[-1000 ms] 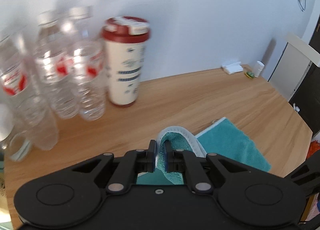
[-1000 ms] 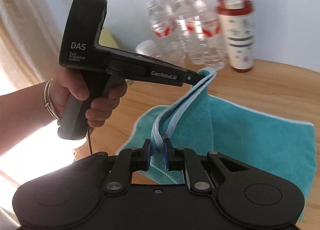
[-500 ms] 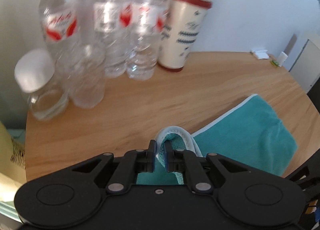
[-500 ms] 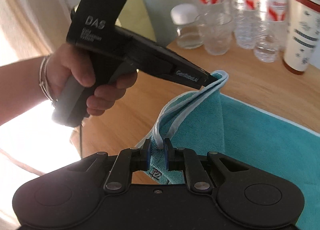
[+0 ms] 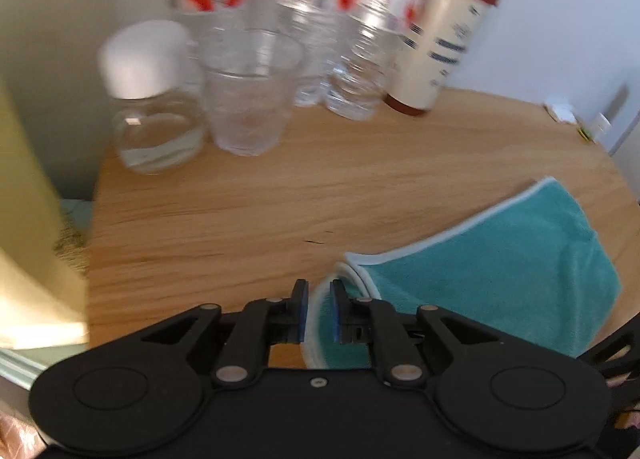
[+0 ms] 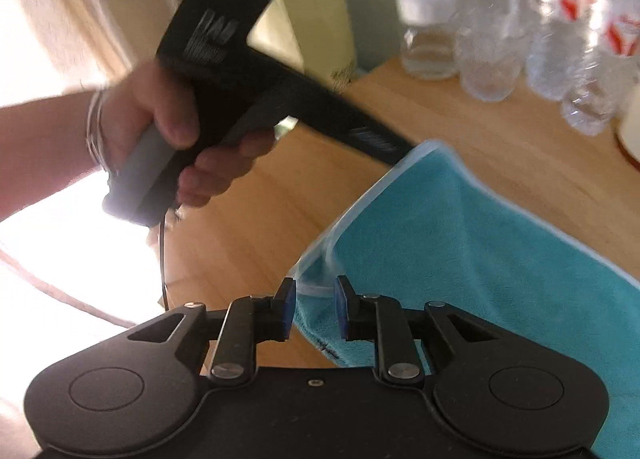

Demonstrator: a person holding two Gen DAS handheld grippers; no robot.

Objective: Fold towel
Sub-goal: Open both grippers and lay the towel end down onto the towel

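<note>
A teal towel [image 5: 500, 259] with a pale hem lies doubled over on the round wooden table [image 5: 240, 219]. My left gripper [image 5: 319, 315] is open low over the table, and the towel's hemmed corner sits loosely between its blue pads. My right gripper [image 6: 315, 307] is open too, its pads standing either side of the towel [image 6: 460, 259] at its near corner. In the right wrist view a hand [image 6: 172, 119] holds the left gripper's black body [image 6: 280, 99], whose tip meets the towel's far corner.
At the table's back stand several clear water bottles [image 5: 352, 19], a glass tumbler [image 5: 248, 99], a white-lidded jar [image 5: 152, 99] and a red-lidded cup [image 5: 440, 39]. A yellow object [image 5: 24, 219] rises past the left table edge. Bright light comes from the left.
Both grippers have come down to the left with the towel's doubled edge, then their jaws parted. The lifted edge now rests on the table.
</note>
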